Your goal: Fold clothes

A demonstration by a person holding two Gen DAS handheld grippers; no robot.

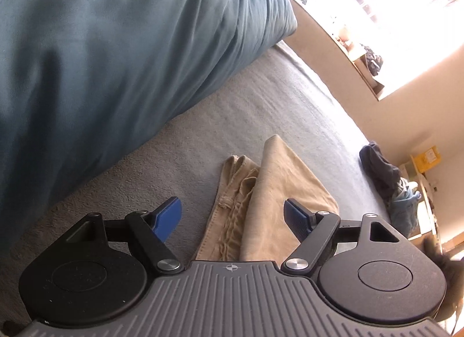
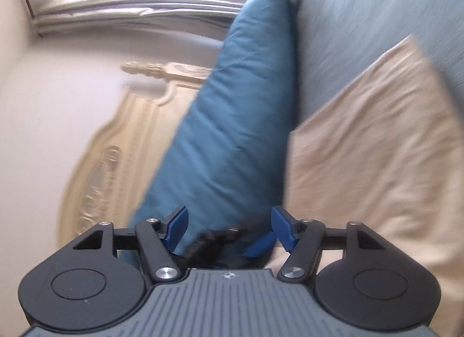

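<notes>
Below, beige garment [image 1: 275,192] (folded), jaws apart

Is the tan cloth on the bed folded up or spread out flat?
Folded. The tan cloth has one flap doubled over bunched layers.

**Both tongs open, nothing gripped**

Left tongs [image 1: 233,215] are tipped downward, jaws spread wide, blue pads [image 1: 169,216] well apart with nothing pinched between them. Linkage arms are splayed out evenly on both sides.

Right tongs [image 2: 229,228] point closer to level and the jaws are parted too, somewhat narrower than the left. That view is smeared with motion blur, so I can't really tell what the dark and blue bits low down between its pads [image 2: 284,228] are.
</notes>
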